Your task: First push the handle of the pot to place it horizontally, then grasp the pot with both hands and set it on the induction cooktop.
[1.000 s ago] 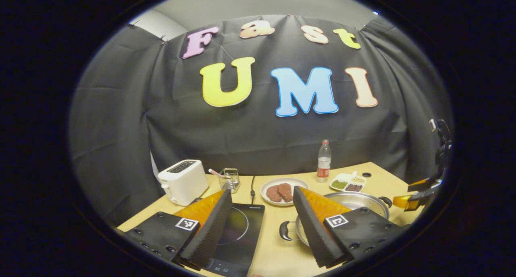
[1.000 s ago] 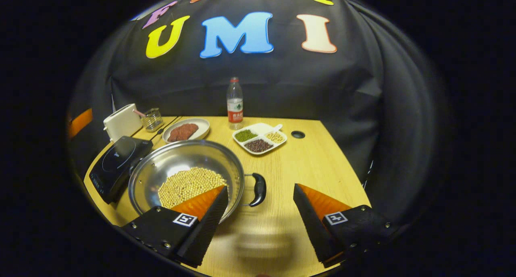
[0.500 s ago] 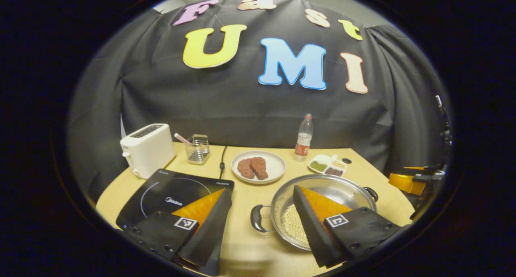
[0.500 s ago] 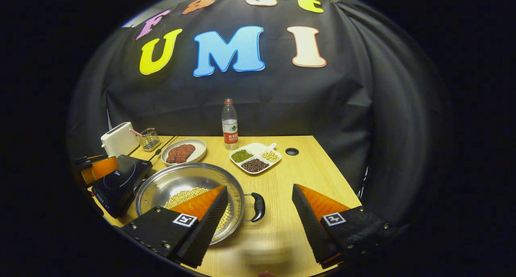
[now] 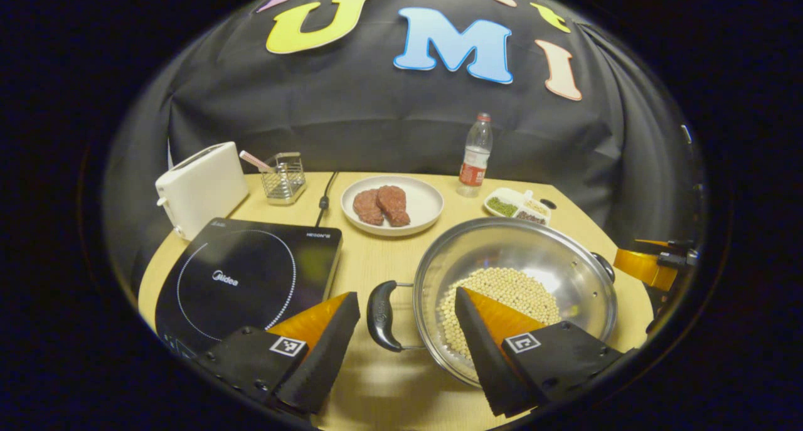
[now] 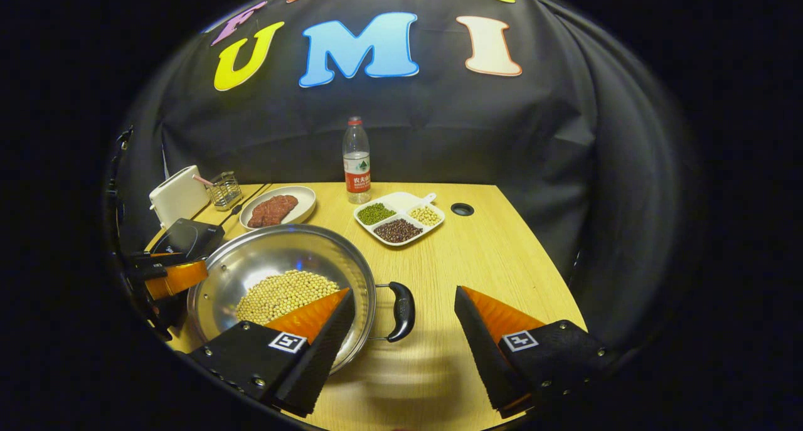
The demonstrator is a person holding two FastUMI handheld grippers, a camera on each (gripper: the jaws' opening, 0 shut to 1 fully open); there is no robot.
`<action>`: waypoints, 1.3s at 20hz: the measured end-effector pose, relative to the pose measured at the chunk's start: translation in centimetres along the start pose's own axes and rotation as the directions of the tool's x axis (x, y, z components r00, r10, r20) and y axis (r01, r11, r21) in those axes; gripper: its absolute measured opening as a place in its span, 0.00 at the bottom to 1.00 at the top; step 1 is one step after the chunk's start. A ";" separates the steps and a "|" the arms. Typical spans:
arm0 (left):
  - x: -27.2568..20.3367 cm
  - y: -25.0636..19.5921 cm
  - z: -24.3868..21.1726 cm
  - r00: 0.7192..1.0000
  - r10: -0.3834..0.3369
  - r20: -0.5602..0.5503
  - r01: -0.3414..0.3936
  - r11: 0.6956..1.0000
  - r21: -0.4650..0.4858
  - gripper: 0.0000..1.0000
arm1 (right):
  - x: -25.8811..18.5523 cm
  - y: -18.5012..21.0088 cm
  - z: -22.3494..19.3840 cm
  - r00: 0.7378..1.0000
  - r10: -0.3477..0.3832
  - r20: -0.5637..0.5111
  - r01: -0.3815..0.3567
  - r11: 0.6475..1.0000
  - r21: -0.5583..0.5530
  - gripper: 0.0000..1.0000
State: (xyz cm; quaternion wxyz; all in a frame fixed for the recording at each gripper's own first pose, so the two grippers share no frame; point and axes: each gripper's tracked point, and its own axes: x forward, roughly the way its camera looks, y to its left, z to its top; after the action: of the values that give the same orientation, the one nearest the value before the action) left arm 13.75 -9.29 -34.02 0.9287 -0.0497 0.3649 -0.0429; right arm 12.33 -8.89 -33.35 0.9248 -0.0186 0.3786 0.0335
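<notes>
Wide stainless-steel pot point(image 5: 514, 280) holding pale beans: on wooden worktop point(image 6: 489, 255), just beside black induction cooktop point(image 5: 244, 280). Left tool point(image 5: 408, 330), spread, straddles black loop handle point(image 5: 381, 315); right tool point(image 6: 404, 330), spread, straddles opposite handle point(image 6: 401, 310), apparently for two-sided lifting.

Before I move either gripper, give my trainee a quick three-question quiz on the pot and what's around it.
1. True or false: the pot sits on the cooktop.
2. What lies in the pot? A) meat B) pale beans C) water
3. Fill in: each open gripper has one of the pot's black ____ in the gap between its fingers.

Key
1. False: it stands on the table, right of the cooktop in the left gripper view.
2. B: the beans cover its bottom; the meat is on the plate.
3. Handles: left handle before the left gripper, right handle before the right gripper.
</notes>
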 end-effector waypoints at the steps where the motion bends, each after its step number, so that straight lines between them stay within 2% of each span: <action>1: 0.5 0.2 -0.4 1.000 0.005 -0.014 -0.005 1.000 -0.005 1.00 | 0.5 0.0 -0.4 1.000 0.001 -0.015 -0.001 1.000 0.001 0.98; 7: 2.1 0.4 -1.3 0.998 0.034 -0.052 -0.034 0.999 0.000 0.98 | 3.6 0.4 -2.3 0.994 0.032 -0.100 -0.028 0.999 0.042 0.96; 9: 2.5 0.5 -1.6 0.997 0.045 -0.062 -0.044 0.999 0.002 0.95 | 4.0 1.1 -2.9 0.990 0.063 -0.124 -0.056 0.997 0.062 0.90; 10: 2.5 0.6 -1.6 0.996 0.051 -0.068 -0.051 0.999 0.004 0.91 | 4.4 1.3 -3.1 0.988 0.072 -0.134 -0.064 0.996 0.058 0.79; 11: 2.5 0.6 -1.8 0.996 0.056 -0.070 -0.056 0.998 0.002 0.92 | 4.5 1.7 -3.5 0.986 0.088 -0.141 -0.081 0.995 0.053 0.77; 12: 2.7 0.8 -1.7 0.995 0.066 -0.068 -0.066 0.998 0.002 0.94 | 4.4 1.8 -3.1 0.987 0.086 -0.137 -0.080 0.996 0.048 0.70; 13: 2.6 1.0 -2.1 0.994 0.083 -0.072 -0.083 0.997 0.004 0.89 | 4.7 1.7 -3.2 0.988 0.079 -0.132 -0.075 0.996 0.038 0.64; 15: 3.1 0.9 -2.0 0.995 0.081 -0.065 -0.081 0.997 -0.007 0.72 | 4.3 1.8 -3.0 0.988 0.076 -0.135 -0.069 0.996 0.051 0.59; 16: 3.0 0.9 -2.1 0.994 0.081 -0.073 -0.081 0.997 0.004 0.70 | 4.7 1.9 -3.1 0.988 0.074 -0.138 -0.067 0.996 0.051 0.54; 17: 2.8 1.1 -2.1 0.994 0.083 -0.074 -0.081 0.996 0.025 0.69 | 4.6 1.9 -3.3 0.988 0.064 -0.141 -0.060 0.998 0.030 0.54; 18: 2.6 1.2 -2.1 0.994 0.082 -0.078 -0.079 0.996 0.039 0.63 | 4.4 1.8 -3.2 0.989 0.047 -0.140 -0.046 0.999 0.011 0.54; 20: 2.9 1.0 -1.8 0.995 0.066 -0.080 -0.063 0.997 0.034 0.71 | 3.7 1.9 -3.1 0.988 0.032 -0.150 -0.032 0.999 0.001 0.54; 21: 2.9 1.1 -1.8 0.995 0.057 -0.080 -0.055 0.998 0.026 0.63 | 3.4 2.0 -3.0 0.989 0.029 -0.146 -0.028 1.000 0.003 0.54; 22: 2.7 1.2 -1.4 0.996 0.053 -0.076 -0.051 0.998 0.025 0.67 | 2.9 2.1 -2.8 0.990 0.023 -0.142 -0.024 1.000 -0.002 0.54; 26: 0.5 2.2 0.8 0.999 0.032 -0.033 -0.030 0.998 0.051 0.67 | 0.8 3.5 -1.7 0.992 0.003 -0.127 0.001 1.000 0.028 0.54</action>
State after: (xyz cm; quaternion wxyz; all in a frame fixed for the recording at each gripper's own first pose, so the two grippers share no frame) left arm 14.75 -7.12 -34.09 0.9239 -0.0201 0.3802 -0.0385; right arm 11.44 -5.51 -35.11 0.8990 -0.0075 0.4370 0.0273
